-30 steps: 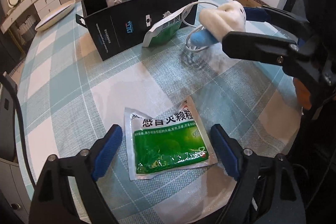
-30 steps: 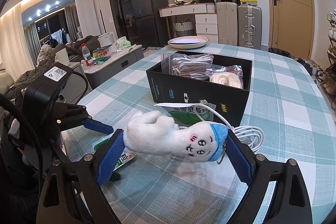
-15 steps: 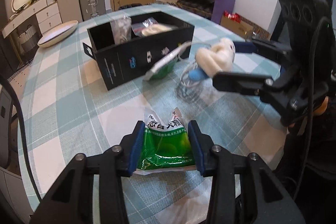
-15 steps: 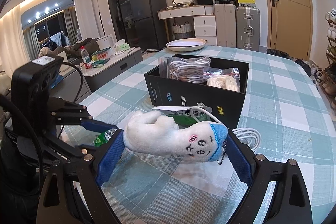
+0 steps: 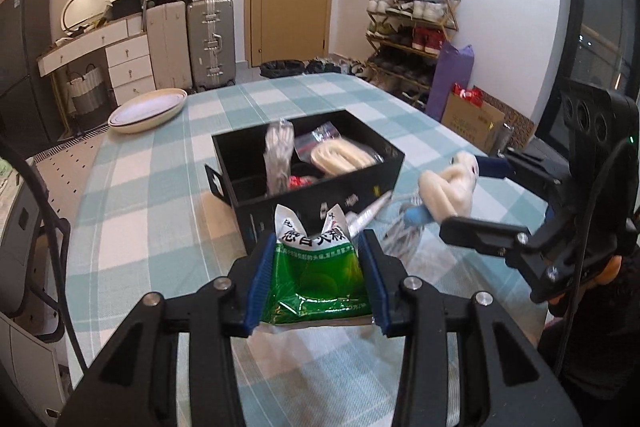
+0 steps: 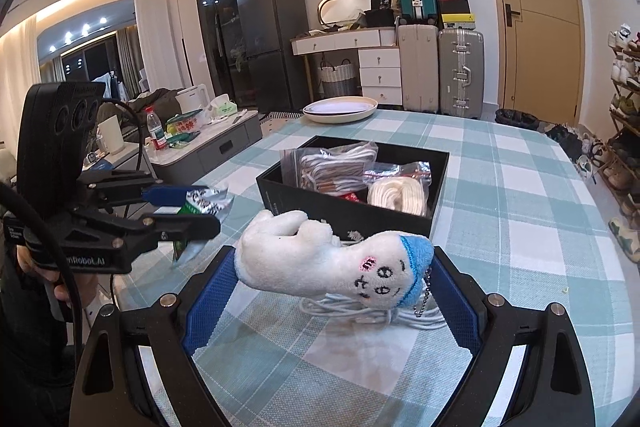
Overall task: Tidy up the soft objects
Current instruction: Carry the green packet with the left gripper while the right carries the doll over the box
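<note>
The left gripper (image 5: 316, 281) is closed most of the way on a green and white medicine sachet (image 5: 318, 267), its blue pads (image 5: 259, 283) pressing the packet's two side edges so that it bulges and stands up between them, clear of the checked tablecloth (image 5: 132, 211). The right gripper (image 6: 328, 291) stands wider, its blue pads (image 6: 208, 301) bearing on the two ends of a white plush toy (image 6: 320, 259) with a blue cap and a stitched face, held crosswise and lifted off the cloth; a small bead chain (image 6: 424, 301) hangs from the capped end. Directly below that toy, a coiled white cable (image 6: 360, 309) lies on the cloth. Just ahead of both grippers sits an open black box (image 6: 352, 215); inside it are a clear bag of striped cord (image 6: 332, 167) on the far left and a bundle of cream rope (image 6: 396, 195) in a bag to the right. A second sachet (image 5: 366, 217) leans on the box's near wall, between the two grippers. Beyond the box, near the table's far edge, rests a shallow cream dish (image 6: 340, 109). Past the table stand suitcases (image 6: 460, 71) and a white drawer unit (image 6: 378, 71).
</note>
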A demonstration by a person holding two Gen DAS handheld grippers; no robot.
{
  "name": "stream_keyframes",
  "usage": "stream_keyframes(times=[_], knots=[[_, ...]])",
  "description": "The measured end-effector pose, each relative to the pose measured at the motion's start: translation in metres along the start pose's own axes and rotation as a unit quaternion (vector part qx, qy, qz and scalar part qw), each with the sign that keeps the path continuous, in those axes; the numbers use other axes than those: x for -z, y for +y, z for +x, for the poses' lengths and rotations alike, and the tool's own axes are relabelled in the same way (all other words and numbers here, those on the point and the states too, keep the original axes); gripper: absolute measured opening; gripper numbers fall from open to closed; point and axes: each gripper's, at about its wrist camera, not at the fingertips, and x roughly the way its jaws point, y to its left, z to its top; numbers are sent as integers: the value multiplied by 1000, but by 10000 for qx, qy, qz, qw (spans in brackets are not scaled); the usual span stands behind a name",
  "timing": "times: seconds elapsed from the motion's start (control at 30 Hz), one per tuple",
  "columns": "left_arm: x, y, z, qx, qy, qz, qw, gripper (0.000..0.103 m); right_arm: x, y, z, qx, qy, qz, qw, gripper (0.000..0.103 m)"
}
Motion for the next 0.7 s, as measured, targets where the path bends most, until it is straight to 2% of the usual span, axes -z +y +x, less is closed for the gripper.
stream_keyframes(times=[0.23, 0.7], knots=[[-22, 15, 7, -151, -168, -195, 9996, 41, -17, -7, 3, 89, -11, -97, 9999, 93], [-50, 32, 38, -280, -136, -273, 9991, 42, -38, -18, 32, 202, 265, -255, 9991, 93]])
